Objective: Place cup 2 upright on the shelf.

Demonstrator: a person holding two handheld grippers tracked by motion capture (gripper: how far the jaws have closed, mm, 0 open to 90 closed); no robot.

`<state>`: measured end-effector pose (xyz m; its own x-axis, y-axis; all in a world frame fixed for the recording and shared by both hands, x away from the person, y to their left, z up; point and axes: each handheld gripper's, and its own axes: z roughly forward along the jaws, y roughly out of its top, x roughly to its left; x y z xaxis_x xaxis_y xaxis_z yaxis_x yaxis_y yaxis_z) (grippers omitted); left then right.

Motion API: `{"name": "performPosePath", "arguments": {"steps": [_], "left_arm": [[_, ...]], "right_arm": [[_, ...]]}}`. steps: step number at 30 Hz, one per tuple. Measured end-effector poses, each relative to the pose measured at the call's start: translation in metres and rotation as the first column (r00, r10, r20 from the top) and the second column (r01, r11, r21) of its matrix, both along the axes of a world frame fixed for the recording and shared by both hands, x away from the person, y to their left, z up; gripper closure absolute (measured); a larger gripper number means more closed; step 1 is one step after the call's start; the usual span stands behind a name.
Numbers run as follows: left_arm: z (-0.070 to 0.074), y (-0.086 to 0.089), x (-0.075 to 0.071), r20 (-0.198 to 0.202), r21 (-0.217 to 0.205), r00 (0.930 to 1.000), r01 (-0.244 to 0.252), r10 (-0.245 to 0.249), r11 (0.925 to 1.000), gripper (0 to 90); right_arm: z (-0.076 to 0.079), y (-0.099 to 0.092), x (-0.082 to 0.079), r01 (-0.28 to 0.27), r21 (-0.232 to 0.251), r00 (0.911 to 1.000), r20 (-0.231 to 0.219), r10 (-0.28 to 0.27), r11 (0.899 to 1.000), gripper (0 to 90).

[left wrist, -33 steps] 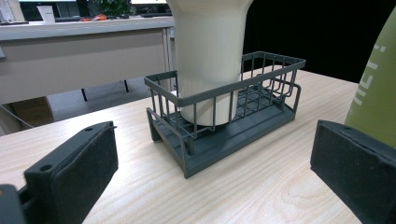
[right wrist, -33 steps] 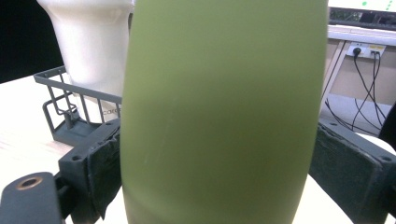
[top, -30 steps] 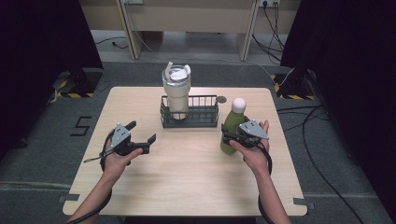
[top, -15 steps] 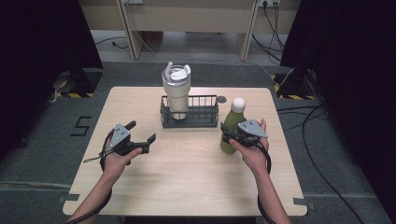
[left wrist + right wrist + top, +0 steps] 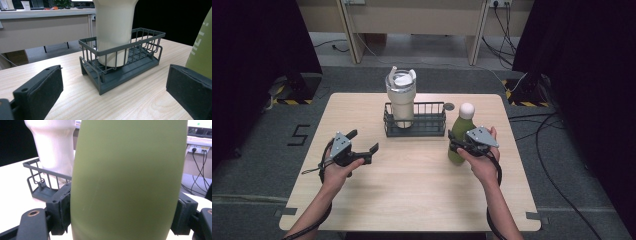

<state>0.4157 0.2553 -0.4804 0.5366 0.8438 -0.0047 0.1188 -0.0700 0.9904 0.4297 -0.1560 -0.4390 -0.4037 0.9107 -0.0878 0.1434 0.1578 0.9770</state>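
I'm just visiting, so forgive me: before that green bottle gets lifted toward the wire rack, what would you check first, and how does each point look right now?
1. Right gripper shut on the green bottle, a pad on each side: ok.
2. Bottle upright, white cap on: ok.
3. Free space in the basket beside the cream tumbler: ok.
4. Left gripper open, holding nothing, apart from the basket: ok.
5. Grip firm enough not to slip: cannot tell.

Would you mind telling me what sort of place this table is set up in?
Probably a lab or office workroom: black curtains flank the wooden table, cables trail over grey carpet, and a desk stands behind.
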Motion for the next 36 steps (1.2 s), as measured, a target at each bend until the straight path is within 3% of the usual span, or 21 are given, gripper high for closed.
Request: {"name": "performPosePath", "arguments": {"steps": [19, 36], "left_arm": [[0.0, 0.004, 0.0, -0.003, -0.008, 0.9999, -0.016, 0.016, 0.9998, 0.0], [0.0, 0.005, 0.001, -0.003, -0.007, 0.9998, -0.019, 0.019, 0.9998, 0.1]], "right_arm": [[0.026, 0.001, 0.002, 0.01, 0.048, 0.9982, 0.059, -0.013, 0.999, 22.2], [0.043, 0.005, 0.004, 0.008, 0.061, 0.9958, 0.091, -0.013, 0.998, 22.2]]}}
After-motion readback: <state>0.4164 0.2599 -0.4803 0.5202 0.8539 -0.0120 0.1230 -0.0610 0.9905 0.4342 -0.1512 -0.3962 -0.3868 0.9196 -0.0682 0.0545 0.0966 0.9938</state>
